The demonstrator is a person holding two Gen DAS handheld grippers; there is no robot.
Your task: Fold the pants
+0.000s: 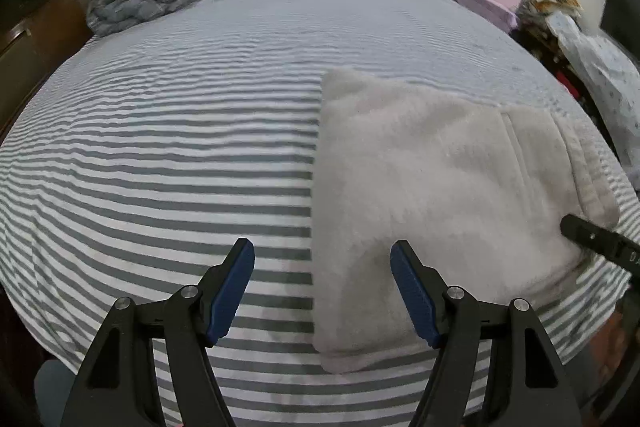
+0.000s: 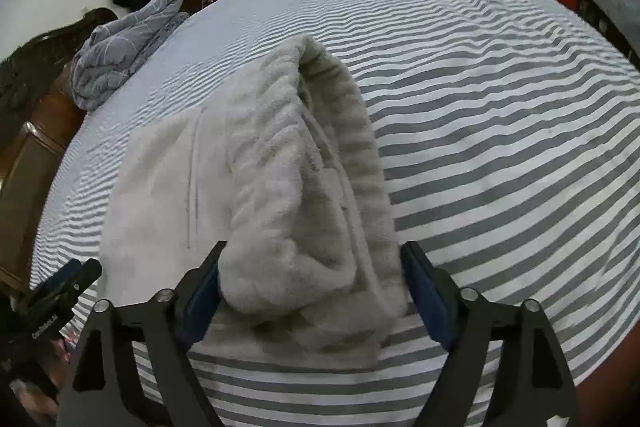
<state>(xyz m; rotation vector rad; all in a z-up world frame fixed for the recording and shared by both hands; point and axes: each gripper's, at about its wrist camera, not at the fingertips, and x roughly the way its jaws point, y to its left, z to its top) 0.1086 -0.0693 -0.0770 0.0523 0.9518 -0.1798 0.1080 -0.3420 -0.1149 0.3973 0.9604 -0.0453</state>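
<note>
The pants — pale fleece — are seen folded into a compact rectangle on the striped sheet, near the bed's front edge. The left gripper is held wide open above the sheet, the fold's left edge beneath its gap, nothing gripped. The right gripper is spread wide around the raised waistband end; whether its pads press the fleece cannot be told. The final fold is judged nearly complete. Next, the bunched end would need laying flat — and both grippers clearing without dragging cloth.
</note>
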